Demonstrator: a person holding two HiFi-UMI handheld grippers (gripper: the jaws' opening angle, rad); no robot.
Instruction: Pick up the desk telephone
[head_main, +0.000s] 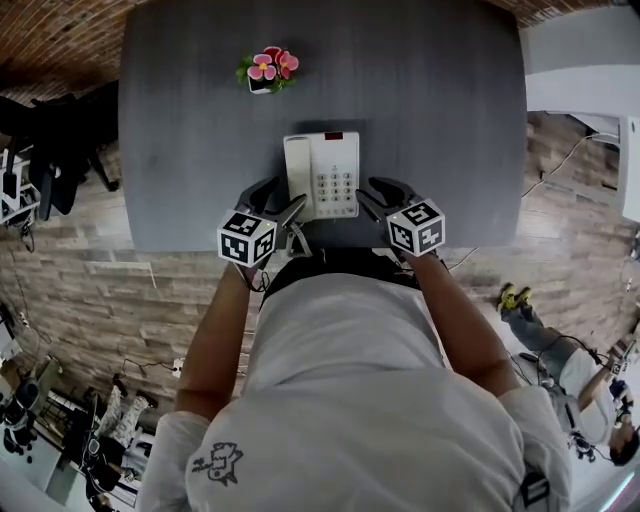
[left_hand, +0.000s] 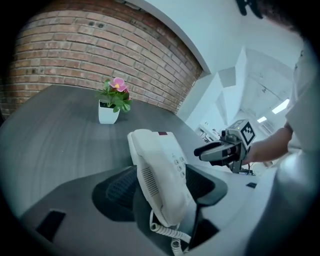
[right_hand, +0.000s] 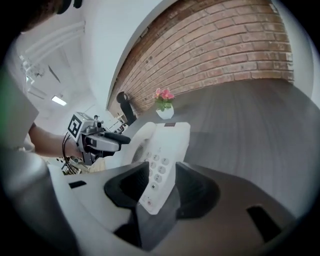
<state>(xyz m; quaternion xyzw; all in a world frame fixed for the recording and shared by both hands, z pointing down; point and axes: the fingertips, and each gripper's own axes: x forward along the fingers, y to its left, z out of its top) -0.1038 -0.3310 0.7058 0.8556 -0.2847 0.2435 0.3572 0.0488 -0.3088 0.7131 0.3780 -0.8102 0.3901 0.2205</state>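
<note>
A white desk telephone (head_main: 322, 175) with a keypad and a handset on its left side lies on the grey table (head_main: 190, 130), close to the near edge. My left gripper (head_main: 283, 200) is at the phone's near left corner, open. In the left gripper view the handset side of the phone (left_hand: 160, 170) and its coiled cord (left_hand: 167, 232) stand between the dark jaws of the left gripper (left_hand: 161, 186), with gaps on both sides. My right gripper (head_main: 378, 198) is at the near right corner, open, and the keypad edge of the phone (right_hand: 162, 160) lies between its spread jaws.
A small white pot with pink flowers (head_main: 268, 72) stands at the far side of the table, behind the phone. The table's near edge (head_main: 200, 248) runs just under both grippers. A dark office chair (head_main: 50, 150) is off the left side and white furniture (head_main: 590, 70) off the right.
</note>
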